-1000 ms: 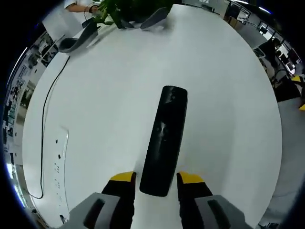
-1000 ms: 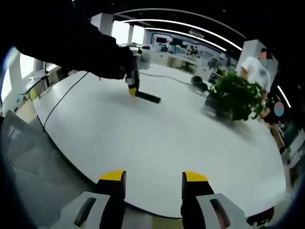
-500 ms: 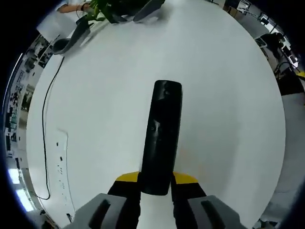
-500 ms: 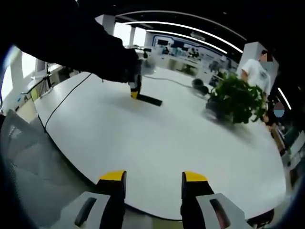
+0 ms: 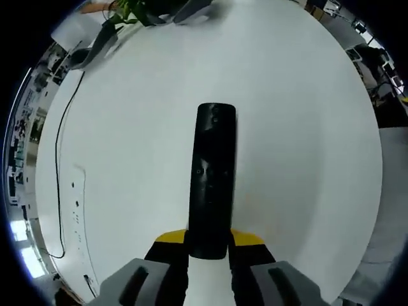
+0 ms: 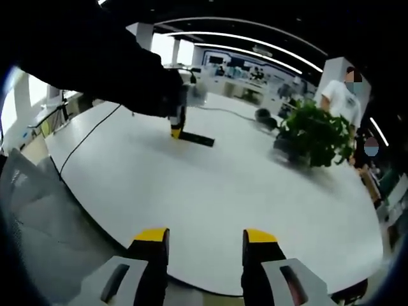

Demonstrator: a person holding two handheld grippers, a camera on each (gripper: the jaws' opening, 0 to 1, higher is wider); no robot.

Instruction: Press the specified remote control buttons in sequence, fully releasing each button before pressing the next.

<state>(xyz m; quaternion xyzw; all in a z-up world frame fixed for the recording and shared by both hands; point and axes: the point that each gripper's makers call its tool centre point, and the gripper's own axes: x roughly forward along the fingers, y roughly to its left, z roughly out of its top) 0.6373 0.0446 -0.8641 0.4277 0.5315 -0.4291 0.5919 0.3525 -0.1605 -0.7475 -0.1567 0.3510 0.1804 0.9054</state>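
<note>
Left hand-held gripper [image 5: 209,239] has its two yellow-tipped jaws closed narrow on the near end of the black remote [image 5: 211,178], which runs straight out ahead of the jaws over the white worktop [image 5: 306,127]. Broad bare worktop lies ahead of the remote and to both sides of it. Far off to the gripper's left a thin black cable [image 5: 58,159] trails along the worktop, with a white power strip [image 5: 76,217] near that edge; far ahead stand a green plant [image 5: 131,9] and grey objects at the far rim. To the right the worktop's curved edge drops off to the room beyond.

Right hand-held gripper [image 6: 198,237] hangs near the closest edge of the worktop [image 6: 210,197], jaws wide apart with nothing between them. Far ahead and to its left, a dark-sleeved arm [image 6: 95,70] reaches down with the left gripper onto the remote [image 6: 194,138]. The plant [image 6: 312,134] stands ahead to the right, a person in white behind it.
</note>
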